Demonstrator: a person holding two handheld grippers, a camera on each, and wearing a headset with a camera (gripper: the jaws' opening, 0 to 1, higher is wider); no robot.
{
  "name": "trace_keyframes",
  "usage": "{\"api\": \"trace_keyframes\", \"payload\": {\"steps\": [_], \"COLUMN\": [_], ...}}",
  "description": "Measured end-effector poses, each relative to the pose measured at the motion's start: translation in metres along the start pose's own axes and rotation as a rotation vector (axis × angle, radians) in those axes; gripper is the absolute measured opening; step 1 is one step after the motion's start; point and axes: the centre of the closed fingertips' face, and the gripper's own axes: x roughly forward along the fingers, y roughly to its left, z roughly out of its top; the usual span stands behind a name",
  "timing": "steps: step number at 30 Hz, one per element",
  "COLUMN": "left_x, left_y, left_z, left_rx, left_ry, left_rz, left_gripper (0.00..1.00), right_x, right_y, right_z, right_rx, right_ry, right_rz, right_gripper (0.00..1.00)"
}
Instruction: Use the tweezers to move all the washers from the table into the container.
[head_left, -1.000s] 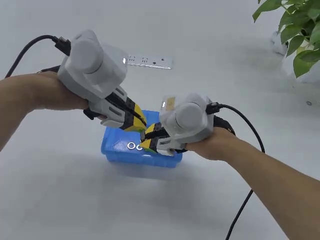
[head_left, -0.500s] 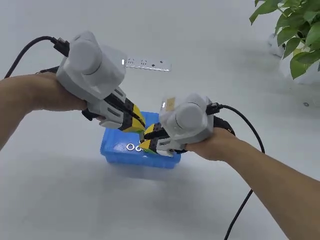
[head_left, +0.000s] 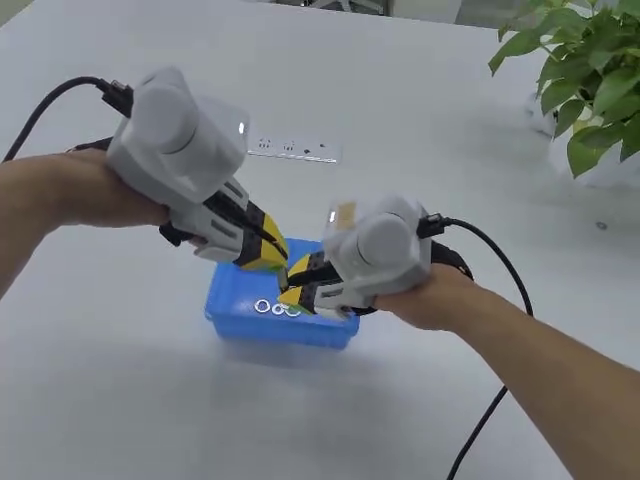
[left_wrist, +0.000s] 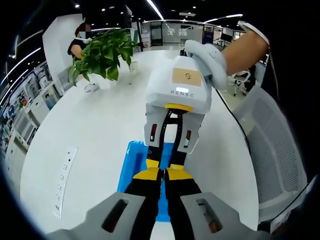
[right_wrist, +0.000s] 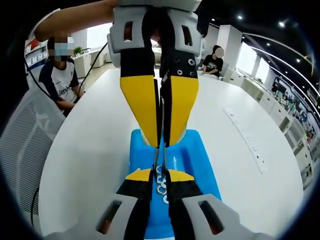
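- Release of washers (head_left: 277, 308) into the container (head_left: 228, 318) was judged in hand, at mid-frame.
- Left tongs (left_wrist: 160, 174) and right tongs (right_wrist: 160, 176) were clamped on tweezers (right_wrist: 161, 142).
- Lifting clear was called for next.

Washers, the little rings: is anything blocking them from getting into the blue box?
Nothing visible blocks them. The washers already lie inside the open container, which has no lid. The left gripper holds the tweezers just above them, close to the right gripper.
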Motion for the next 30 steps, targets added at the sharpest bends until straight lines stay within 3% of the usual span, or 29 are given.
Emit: {"api": "trace_keyframes", "payload": {"steps": [19,30], "left_x": [-0.027,-0.033], "left_y": [-0.021,-0.038], "left_z": [0.016,0.014], "left_rx": [0.027,0.035], "left_ry": [0.001,-0.002], "left_rz": [0.031,0.032], "left_gripper": [0.06,0.06], "right_x": [-0.026,-0.04], "right_y": [0.015,0.031], "right_z": [0.019,0.02], "right_rx": [-0.028,-0.046], "right_ry": [-0.032,-0.017], "right_rz": [-0.032,-0.036], "right_gripper": [0.09,0.07]}}
